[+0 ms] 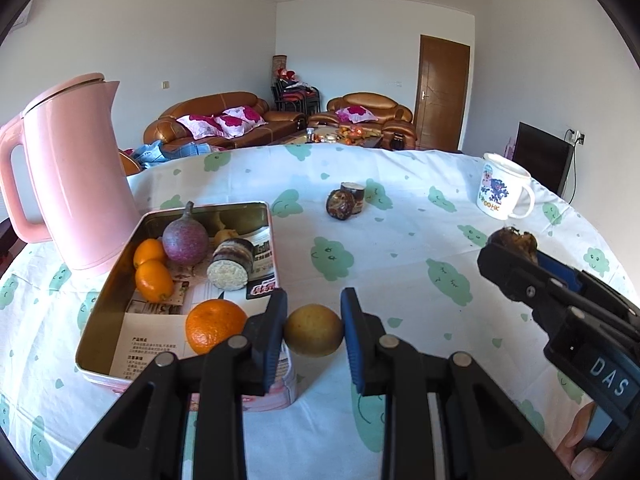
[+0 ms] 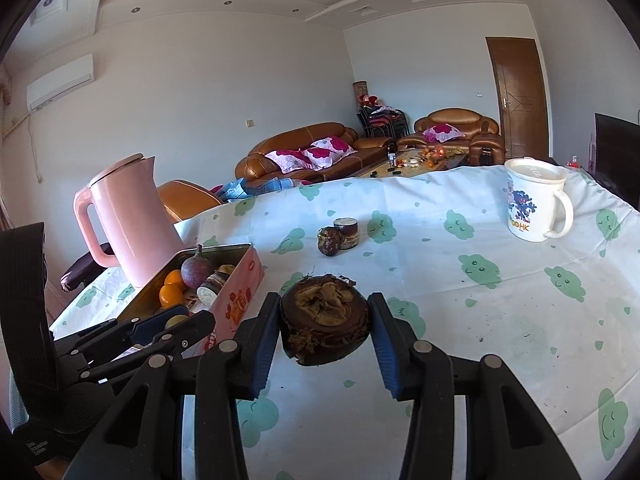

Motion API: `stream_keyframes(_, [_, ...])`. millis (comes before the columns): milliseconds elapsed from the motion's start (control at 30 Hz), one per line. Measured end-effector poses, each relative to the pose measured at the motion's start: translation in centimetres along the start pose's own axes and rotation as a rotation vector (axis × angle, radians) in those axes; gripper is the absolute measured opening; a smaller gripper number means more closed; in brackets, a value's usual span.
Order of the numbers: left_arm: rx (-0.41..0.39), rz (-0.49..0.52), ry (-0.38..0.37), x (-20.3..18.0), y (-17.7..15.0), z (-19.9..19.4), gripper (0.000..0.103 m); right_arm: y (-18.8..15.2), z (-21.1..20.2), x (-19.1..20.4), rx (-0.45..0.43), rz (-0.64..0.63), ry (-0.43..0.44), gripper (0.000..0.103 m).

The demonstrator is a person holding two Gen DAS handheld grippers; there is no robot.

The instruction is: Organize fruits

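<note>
Pink kettle [image 1: 76, 176] stands at ten o'clock, touching the tin [image 1: 120, 280] of fruit. Left gripper [image 1: 314, 330] pinches a yellow-green fruit [image 1: 314, 330] just past the tin's near corner. At three o'clock, right gripper [image 2: 324, 320] clamps a brown husk [image 2: 324, 320].

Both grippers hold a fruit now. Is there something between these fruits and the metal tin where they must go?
Nothing visible blocks the way. The yellow-green fruit in the left gripper is already at the tin, beside the orange. The brown fruit in the right gripper has only bare tablecloth before the tin.
</note>
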State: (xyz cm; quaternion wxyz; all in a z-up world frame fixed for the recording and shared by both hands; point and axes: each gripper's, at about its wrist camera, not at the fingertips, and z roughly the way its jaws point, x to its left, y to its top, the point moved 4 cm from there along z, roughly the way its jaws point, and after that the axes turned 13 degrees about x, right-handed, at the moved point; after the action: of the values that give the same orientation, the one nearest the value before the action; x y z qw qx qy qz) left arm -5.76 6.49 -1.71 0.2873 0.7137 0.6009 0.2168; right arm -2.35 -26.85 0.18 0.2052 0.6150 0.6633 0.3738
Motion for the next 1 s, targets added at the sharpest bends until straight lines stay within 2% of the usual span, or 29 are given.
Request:
stream_keyframes(300, [-0.027,-0.019,0.013,1.6,0.1,-1.3,0.029,0.4,-0.3,3.0,-0.008,-0.059,0.02,0.046])
stream_keyframes(1000, [-0.035,-0.064,0.004,4.5,-1.3,-2.8,0.029,-0.3,-1.2,6.7,-0.023,-0.112,0.051,0.046])
